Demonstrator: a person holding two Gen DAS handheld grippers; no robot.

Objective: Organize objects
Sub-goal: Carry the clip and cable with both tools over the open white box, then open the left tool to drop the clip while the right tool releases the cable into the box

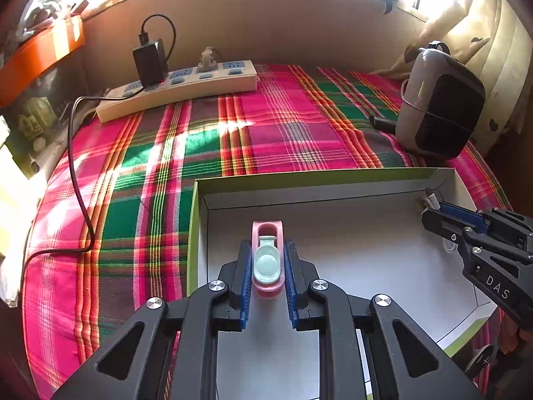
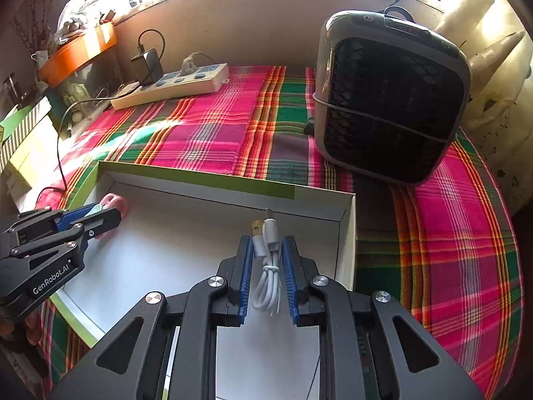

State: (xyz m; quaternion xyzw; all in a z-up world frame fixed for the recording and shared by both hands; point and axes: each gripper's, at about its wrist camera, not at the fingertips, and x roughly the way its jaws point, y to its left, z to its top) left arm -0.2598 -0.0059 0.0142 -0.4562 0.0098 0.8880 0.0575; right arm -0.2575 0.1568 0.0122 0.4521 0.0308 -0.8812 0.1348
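Both grippers grip loads over the box [image 1: 200, 233]: left gripper [image 1: 267, 260] a pink clip [image 1: 267, 233], right gripper [image 2: 266, 260] a white cable [image 2: 266, 266]; lower gently, then release.

A shallow box [image 1: 333, 180] is sitting on the cloth-covered counter [image 1: 283, 126], nearest the cameras. Over its left part the left claw [image 1: 266, 260] is gripping a small clip [image 1: 267, 253]; over its right part, near the far right corner, the right claw [image 2: 265, 260] is gripping a bundled cable [image 2: 268, 266]. Behind the box to the left, a power strip [image 1: 180, 90] is lying along the wall with a charger [image 1: 150, 61] plugged into it. Behind the box to the right, a heater [image 2: 389, 96] is standing upright.
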